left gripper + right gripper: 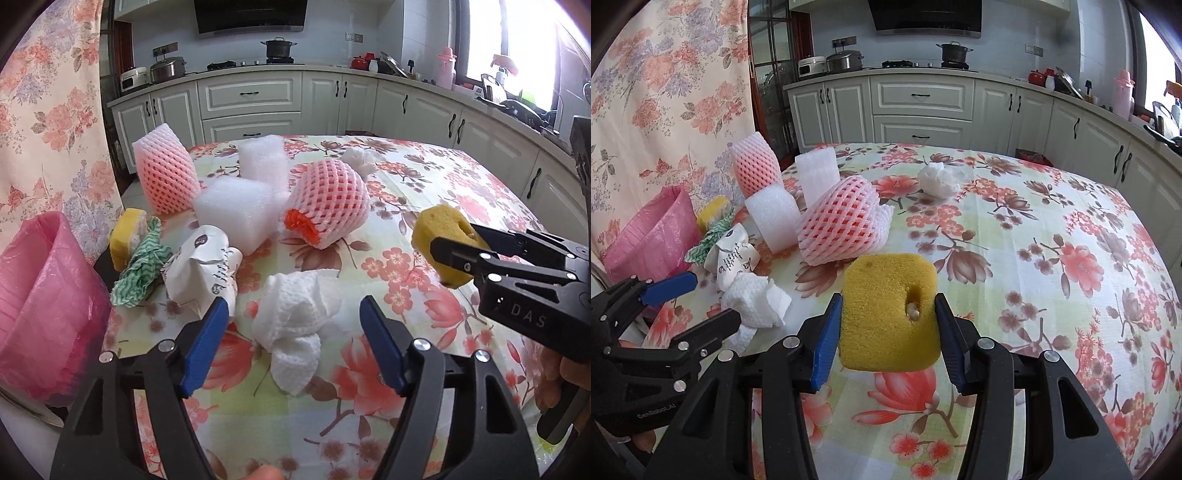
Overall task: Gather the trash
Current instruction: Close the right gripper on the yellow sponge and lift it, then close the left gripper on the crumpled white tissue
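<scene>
A: Right wrist view: right gripper (pixel 888 325) pinching yellow sponge (pixel 890 312) between both blue fingers (pixel 823 345), lifted clear above floral tablecloth (pixel 1052 258).

B: And left wrist view?

A: Left gripper (pixel 293 345) with fingers spread wide, gripping nothing, hovering just over crumpled white paper towel (pixel 295 317) near tabletop's near edge.

B: Other trash?

A: Clustered toward tabletop's left edge: printed paper wrapper (pixel 201 273), green-striped cloth (pixel 142 269), second yellow sponge (pixel 125 240), two white foam blocks (pixel 236 214), two pink foam fruit nets (pixel 328 201). Small white tissue ball (pixel 938 179) lying apart, nearer far edge.

B: Bin?

A: Pink bag-lined bin (pixel 48 295) just off left edge, beside gripper.
</scene>
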### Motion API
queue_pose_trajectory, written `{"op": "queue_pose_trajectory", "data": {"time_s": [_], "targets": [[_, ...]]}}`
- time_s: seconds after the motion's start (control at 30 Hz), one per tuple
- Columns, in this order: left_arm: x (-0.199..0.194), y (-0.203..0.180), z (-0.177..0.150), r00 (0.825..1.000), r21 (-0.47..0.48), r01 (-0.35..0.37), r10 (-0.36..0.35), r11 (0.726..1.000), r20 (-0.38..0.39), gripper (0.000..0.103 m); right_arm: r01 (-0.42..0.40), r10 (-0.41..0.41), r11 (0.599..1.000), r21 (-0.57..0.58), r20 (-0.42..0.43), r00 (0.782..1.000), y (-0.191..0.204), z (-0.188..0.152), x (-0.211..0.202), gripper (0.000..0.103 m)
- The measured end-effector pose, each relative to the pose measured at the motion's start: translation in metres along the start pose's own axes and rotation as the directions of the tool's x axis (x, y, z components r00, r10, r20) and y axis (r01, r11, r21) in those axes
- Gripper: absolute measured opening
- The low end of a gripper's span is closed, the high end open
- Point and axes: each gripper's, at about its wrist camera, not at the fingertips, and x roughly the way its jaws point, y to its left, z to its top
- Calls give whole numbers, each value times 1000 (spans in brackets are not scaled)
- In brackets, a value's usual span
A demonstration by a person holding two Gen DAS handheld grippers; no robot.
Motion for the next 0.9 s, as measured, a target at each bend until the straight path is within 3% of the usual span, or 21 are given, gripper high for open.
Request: {"op": "queue_pose_trajectory", "data": {"time_s": [0.3,0.43,0.57,0.7,0.9], "targets": [[28,-14,-2,997,24,34,-33,999,-64,56,4,-4,1000,20,7,1000,-9,1,-3,47],[35,-16,-2,996,40,23,-20,999,-82,37,1,-1,1000,15,7,1000,-9,1,-4,47],[41,-16,-2,995,49,2,3,999,-99,26,-5,5,1000,8,4,1000,-6,1,-3,47],[44,-15,-2,994,43,0,4,999,-111,3,-6,6,1000,5,4,1000,-4,1,-4,47],[19,-9,3,998,22,-15,16,1000,-63,2,-9,8,1000,5,19,1000,-2,4,-9,47]]}}
